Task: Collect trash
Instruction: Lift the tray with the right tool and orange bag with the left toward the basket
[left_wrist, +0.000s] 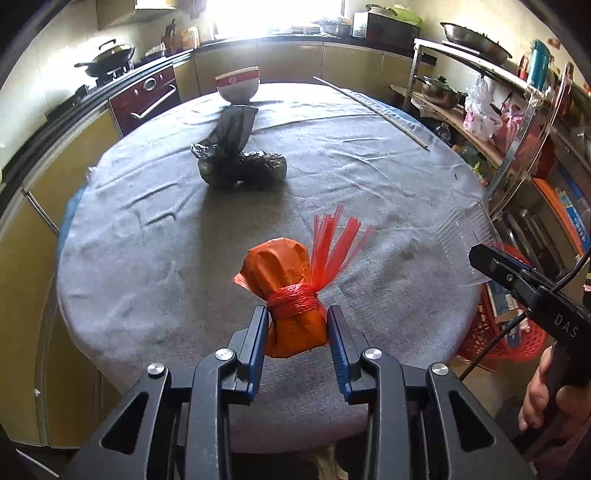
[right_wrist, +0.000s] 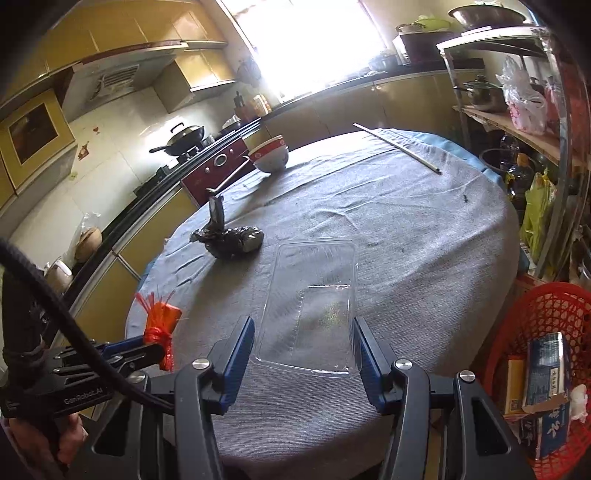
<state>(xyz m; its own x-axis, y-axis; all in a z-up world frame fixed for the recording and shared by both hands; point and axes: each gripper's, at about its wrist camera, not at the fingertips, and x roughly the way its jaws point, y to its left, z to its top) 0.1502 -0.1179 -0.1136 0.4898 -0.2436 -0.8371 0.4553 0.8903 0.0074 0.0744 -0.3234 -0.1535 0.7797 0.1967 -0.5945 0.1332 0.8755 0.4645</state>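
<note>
Two tools work: my left tool (left_wrist: 296, 325) is clamped on the orange tied bundle (left_wrist: 286, 284); my right tool (right_wrist: 304, 343) grips the clear plastic tray (right_wrist: 314, 299) over the table (right_wrist: 406, 229).

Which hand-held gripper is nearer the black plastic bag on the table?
Left. The left hand-held gripper, shut on the orange bundle, sits on the black plastic bag's side; the right hand-held gripper, clamping the clear plastic tray, is farther across.

Black angular plastic left gripper (left_wrist: 297, 325) and matching right gripper (right_wrist: 304, 338), blue ribbed finger pads (left_wrist: 256, 343), silver pivot screws (left_wrist: 226, 355), black braided cable (right_wrist: 55, 299), white lettering.
</note>
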